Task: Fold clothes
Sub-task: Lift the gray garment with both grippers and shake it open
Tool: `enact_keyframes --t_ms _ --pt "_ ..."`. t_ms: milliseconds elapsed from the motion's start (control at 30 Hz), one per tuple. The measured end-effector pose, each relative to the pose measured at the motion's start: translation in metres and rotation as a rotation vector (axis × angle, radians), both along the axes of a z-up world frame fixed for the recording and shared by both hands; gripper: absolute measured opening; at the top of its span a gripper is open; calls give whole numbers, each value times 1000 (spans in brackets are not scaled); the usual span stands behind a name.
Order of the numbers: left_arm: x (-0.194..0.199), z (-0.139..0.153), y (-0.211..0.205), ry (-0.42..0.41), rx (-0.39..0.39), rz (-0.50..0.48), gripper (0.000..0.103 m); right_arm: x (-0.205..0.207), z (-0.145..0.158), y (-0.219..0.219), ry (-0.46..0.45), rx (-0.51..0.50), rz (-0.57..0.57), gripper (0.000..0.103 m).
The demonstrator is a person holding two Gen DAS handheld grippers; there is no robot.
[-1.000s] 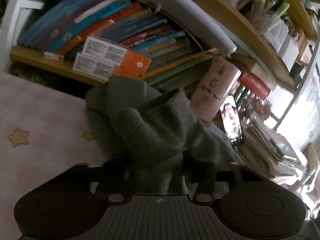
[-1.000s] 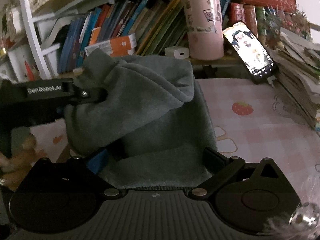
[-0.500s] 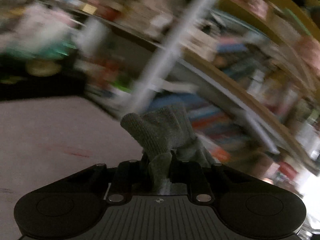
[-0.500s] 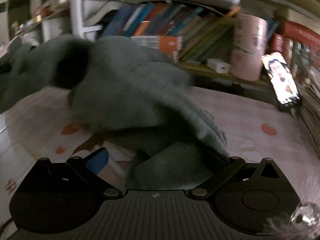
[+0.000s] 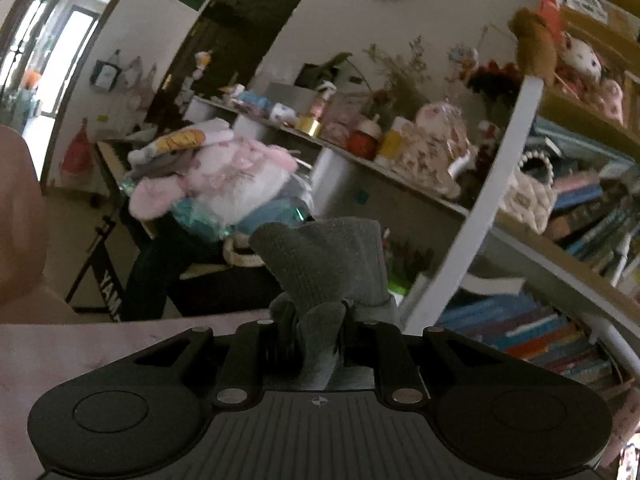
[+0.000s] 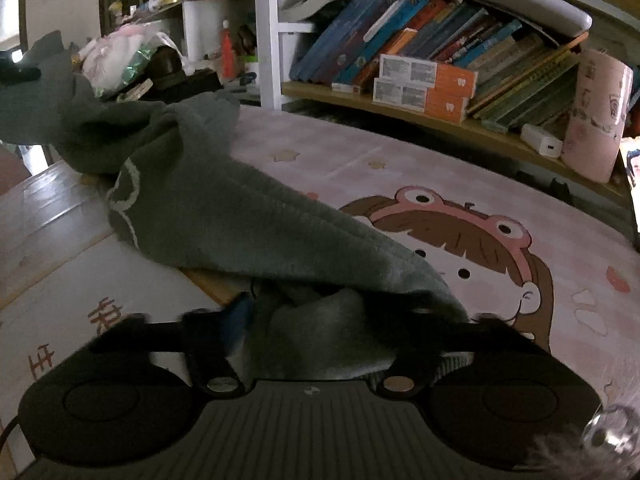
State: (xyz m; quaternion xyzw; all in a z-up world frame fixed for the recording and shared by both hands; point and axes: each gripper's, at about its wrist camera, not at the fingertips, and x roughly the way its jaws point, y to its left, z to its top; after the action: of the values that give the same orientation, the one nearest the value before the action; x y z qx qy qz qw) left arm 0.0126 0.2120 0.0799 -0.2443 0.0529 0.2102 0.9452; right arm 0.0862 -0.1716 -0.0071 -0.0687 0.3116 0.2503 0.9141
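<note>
Bookshelves crowd the far edge of your counter (image 6: 460, 184), with its pink cartoon-girl cover. Your grey-green knitted garment (image 6: 224, 216) now hangs stretched between your two claws, sagging toward the counter's left edge, where a second ago it sat bunched in a heap near the shelves. Your left claw (image 5: 316, 344) is clenched on a bunched corner and has swung up and away, now facing the room. Your right claw (image 6: 320, 332) sits low over the counter with cloth between its fingers, apparently gripping it, though the fingertips are blurred. Spread like this, the garment looks ready to lay flat for a fold.
</note>
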Motion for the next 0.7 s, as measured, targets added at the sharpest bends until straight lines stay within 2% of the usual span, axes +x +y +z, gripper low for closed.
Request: enact_keyframes --t_ms 133,433,533,700 --pt "-3 -5 -10 5 -1 -24 17 -4 1 2 3 1 29 35" --pt "40 36 -54 -29 77 -159 17 -5 1 2 9 12 57 32" --pt "66 42 -113 7 146 -354 17 -6 0 0 13 26 63 39" --pt "110 45 -218 91 265 -715 17 -6 0 -2 18 42 71 40"
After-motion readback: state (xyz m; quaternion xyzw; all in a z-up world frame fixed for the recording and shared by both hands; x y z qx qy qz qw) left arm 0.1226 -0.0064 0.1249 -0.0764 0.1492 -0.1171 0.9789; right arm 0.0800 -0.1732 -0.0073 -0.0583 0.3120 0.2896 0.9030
